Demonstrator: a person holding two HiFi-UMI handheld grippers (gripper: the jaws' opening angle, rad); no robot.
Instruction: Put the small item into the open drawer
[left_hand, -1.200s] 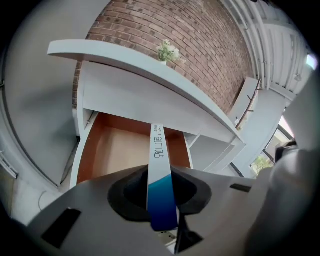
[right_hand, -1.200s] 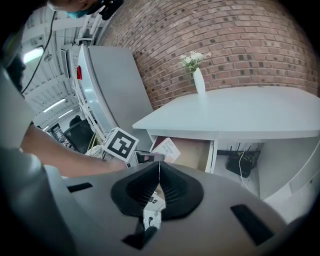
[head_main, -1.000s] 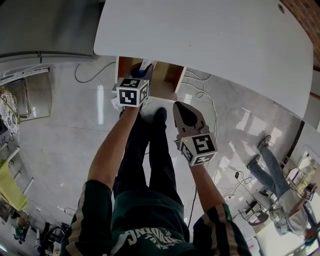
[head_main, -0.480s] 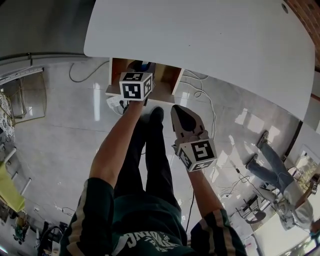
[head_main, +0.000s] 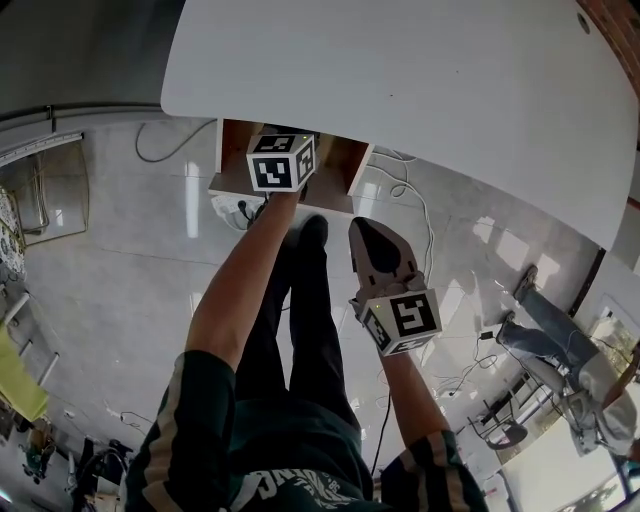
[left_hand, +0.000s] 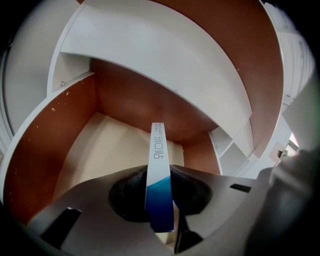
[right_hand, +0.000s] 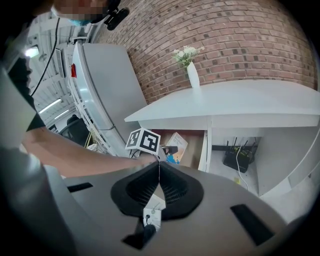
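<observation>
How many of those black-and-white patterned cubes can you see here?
2. One cube sits over the open drawer; the other cube is lower right, above the floor. No more show.

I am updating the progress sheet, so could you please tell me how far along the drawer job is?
Done: the brown wooden drawer stands open and the flat white-and-blue box is picked up. In hand: the left gripper is shut on the box, holding it above the drawer's floor. Left: release it inside. The right gripper is shut and empty.

Matt brown wood lines the drawer (left_hand: 50, 150); the floor (head_main: 120, 260) tiles shine glossy.
</observation>
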